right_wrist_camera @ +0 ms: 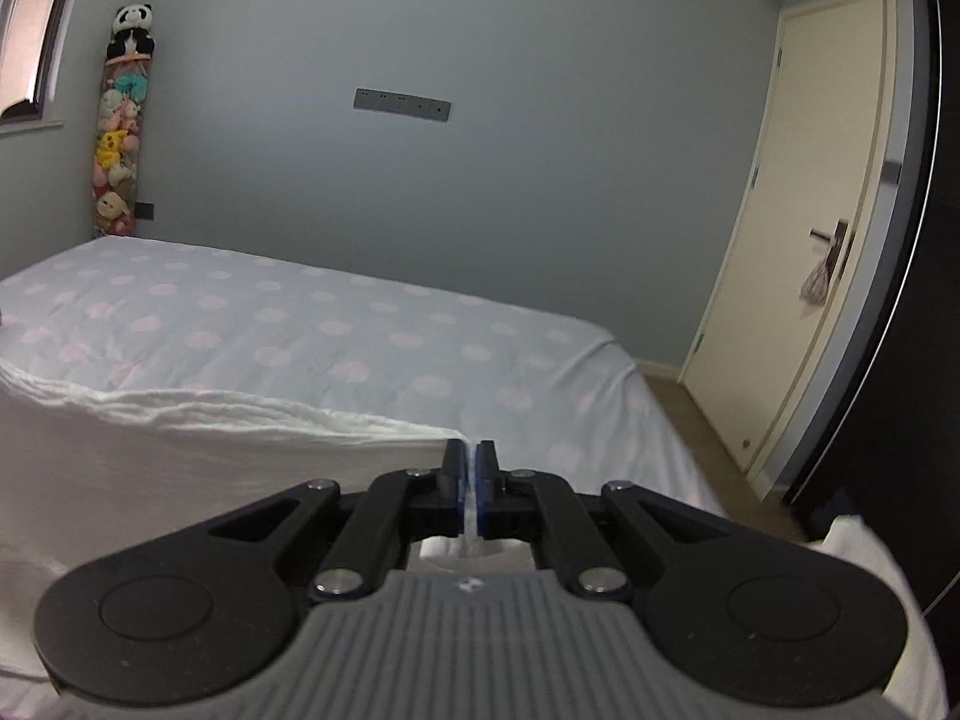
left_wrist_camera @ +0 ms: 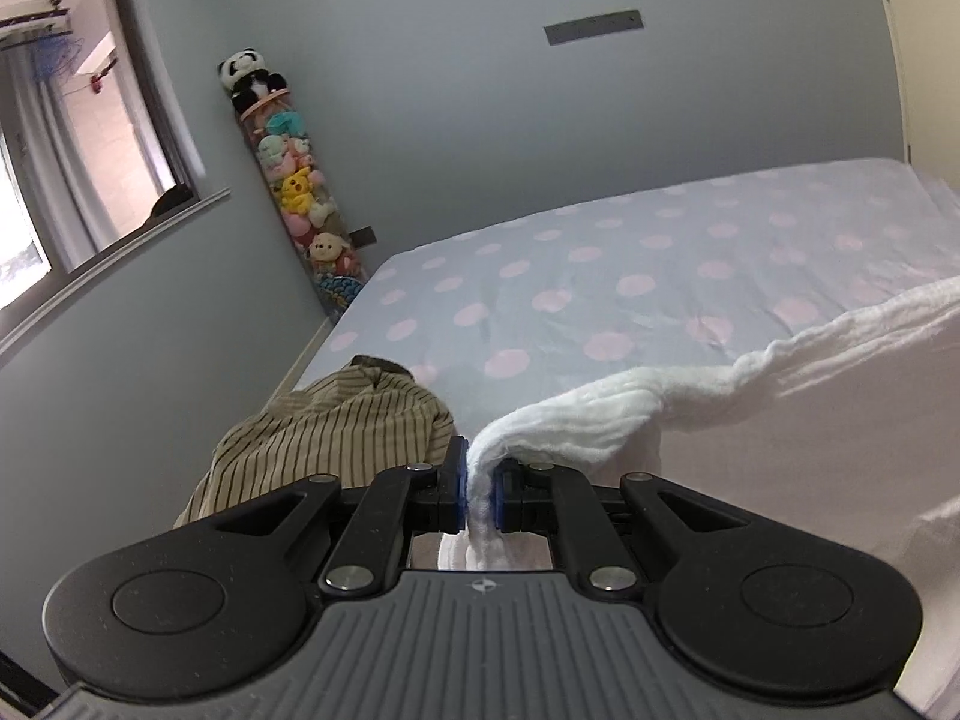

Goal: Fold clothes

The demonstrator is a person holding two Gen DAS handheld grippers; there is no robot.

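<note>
Both jaws are clamping the white cloth [left_wrist_camera: 690, 396]: left gripper [left_wrist_camera: 479, 480] and right gripper [right_wrist_camera: 470, 480] are pinching its upper edge above the polka-dot bed [left_wrist_camera: 600, 252]. Its lower part is hanging out of sight; a striped garment [left_wrist_camera: 312, 426] is lying partly hidden behind the left gripper.

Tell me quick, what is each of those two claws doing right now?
Left gripper: closed, pinching the edge of the white cloth.
Right gripper: closed, pinching the same white cloth at its other end.

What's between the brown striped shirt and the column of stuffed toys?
Only bare polka-dot bedsheet separates the striped shirt from the toy column, seen in the left wrist view.
</note>
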